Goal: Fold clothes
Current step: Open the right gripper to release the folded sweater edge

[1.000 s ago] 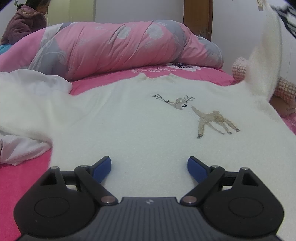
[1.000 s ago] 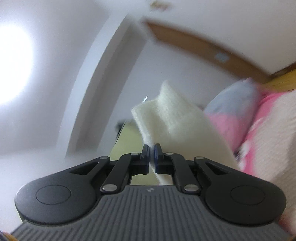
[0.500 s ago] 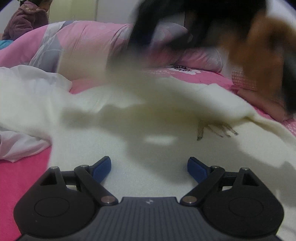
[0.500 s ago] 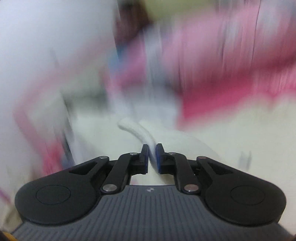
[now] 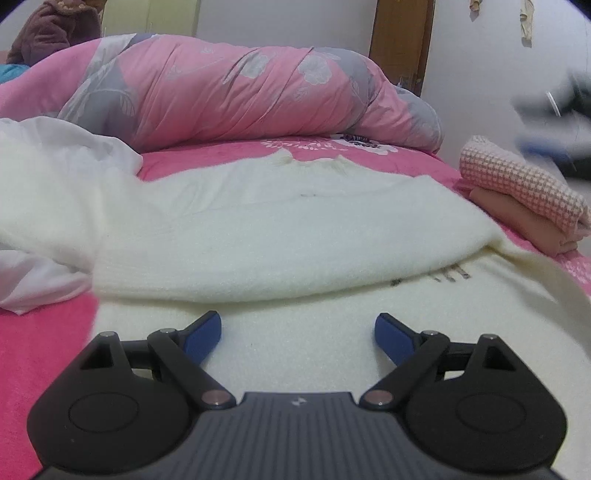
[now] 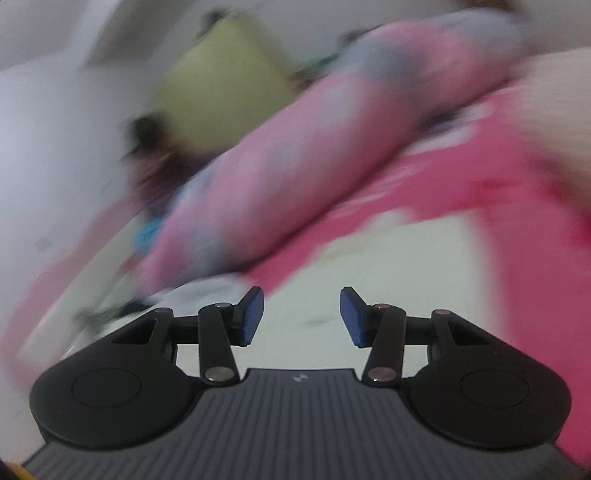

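Note:
A cream knitted sweater (image 5: 280, 229) lies spread on the pink bed sheet (image 5: 40, 350). Its right sleeve (image 5: 258, 254) is folded across the chest and hides most of the deer embroidery, of which only the legs (image 5: 448, 275) show. My left gripper (image 5: 297, 334) rests low over the sweater's hem, open, with nothing between its blue pads. My right gripper (image 6: 301, 317) is open and empty above the bed, in a blurred view with cream cloth (image 6: 388, 280) below it. It also appears as a dark blur (image 5: 557, 122) at the right of the left wrist view.
A rolled pink and grey floral quilt (image 5: 236, 88) lies across the back of the bed. White cloth (image 5: 48, 206) is heaped at the left. Folded checked and peach clothes (image 5: 524, 195) sit at the right edge. A person in a purple jacket (image 5: 51, 26) sits far left.
My right gripper carried the sleeve from high at the right across the sweater, let it go and opened. The sleeve now lies over the deer. The left gripper stayed still.

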